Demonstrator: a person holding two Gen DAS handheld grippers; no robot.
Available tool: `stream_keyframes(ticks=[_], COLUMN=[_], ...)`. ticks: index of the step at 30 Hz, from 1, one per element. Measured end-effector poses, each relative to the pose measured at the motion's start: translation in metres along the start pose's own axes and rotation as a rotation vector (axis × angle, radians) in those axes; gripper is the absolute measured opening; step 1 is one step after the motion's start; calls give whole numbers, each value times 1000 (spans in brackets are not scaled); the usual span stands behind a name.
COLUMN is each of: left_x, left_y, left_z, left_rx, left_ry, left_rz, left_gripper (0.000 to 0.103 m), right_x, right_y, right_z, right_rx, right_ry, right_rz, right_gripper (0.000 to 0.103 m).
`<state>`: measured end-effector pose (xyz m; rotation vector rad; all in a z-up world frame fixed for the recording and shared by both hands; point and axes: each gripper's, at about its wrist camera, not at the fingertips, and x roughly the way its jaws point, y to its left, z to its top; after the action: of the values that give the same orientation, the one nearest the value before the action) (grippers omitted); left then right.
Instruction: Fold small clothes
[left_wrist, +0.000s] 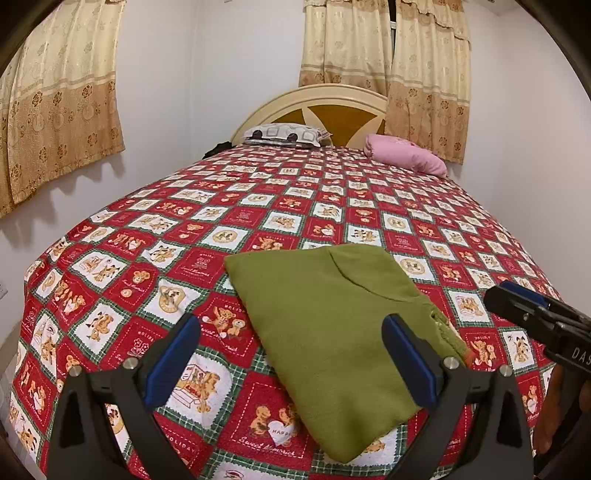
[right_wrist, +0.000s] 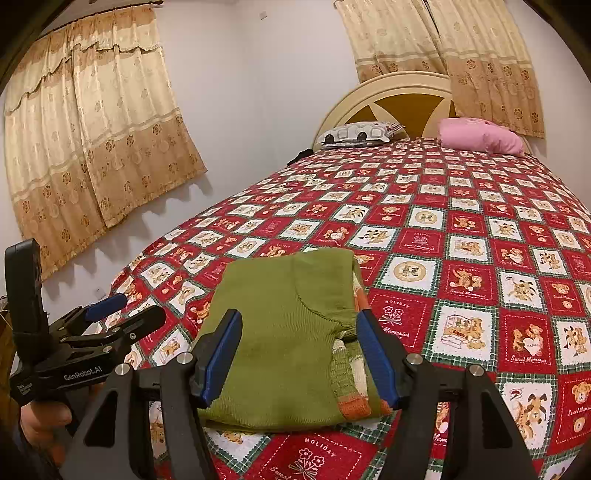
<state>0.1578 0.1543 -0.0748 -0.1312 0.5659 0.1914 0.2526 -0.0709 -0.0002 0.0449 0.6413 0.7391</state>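
Where the near end of the bed's red and white teddy-bear bedspread (left_wrist: 147, 258) meets the cameras, a green knitted garment (left_wrist: 325, 332) lies folded into a flat, roughly rectangular bundle, its long side running away toward the headboard (left_wrist: 332, 107). In the right wrist view an orange and cream striped hem (right_wrist: 354, 404) shows at its near right corner, tucked under the green top layer.

The left gripper (left_wrist: 291, 358) hovers over the near left part of the garment with its blue-padded jaws spread wide; one pad stands over the bare bedspread to the left of the cloth and the other over the green knit, and neither pinches anything. The right gripper (right_wrist: 301, 360) sits just above the garment's near end with its jaws also apart, straddling the folded cloth. Its pads stand at either side with no fabric gathered between them, so it holds nothing.

Each gripper shows in the other's view: the right one enters the left wrist picture from the right edge, and the left one appears at the lower left of the right wrist picture, held by a hand (right_wrist: 44, 421).

At the far end a patterned pillow (left_wrist: 284, 134) and a pink pillow (left_wrist: 406, 155) rest against the headboard, with beige floral curtains (left_wrist: 59, 103) on the walls behind
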Motion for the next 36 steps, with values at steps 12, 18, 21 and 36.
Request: stream_keyframes(ticks=[12, 18, 21, 36], left_x=[-1, -2, -4, -4], left_y=[-3, -4, -4, 9], left_z=[1, 1, 2, 9], left_rx=[5, 9, 16, -5], left_ry=[-2, 0, -2, -16], left_rz=[-4, -8, -24, 22], left_gripper=[101, 103, 103, 103], right_x=[-5, -6, -10, -16], right_y=[2, 2, 3, 16], right_z=[0, 1, 2, 6], right_rx=[0, -1, -3, -42], right_ry=[-9, -15, -26, -49], right_rz=[4, 3, 1, 7], right_gripper=[65, 65, 65, 65])
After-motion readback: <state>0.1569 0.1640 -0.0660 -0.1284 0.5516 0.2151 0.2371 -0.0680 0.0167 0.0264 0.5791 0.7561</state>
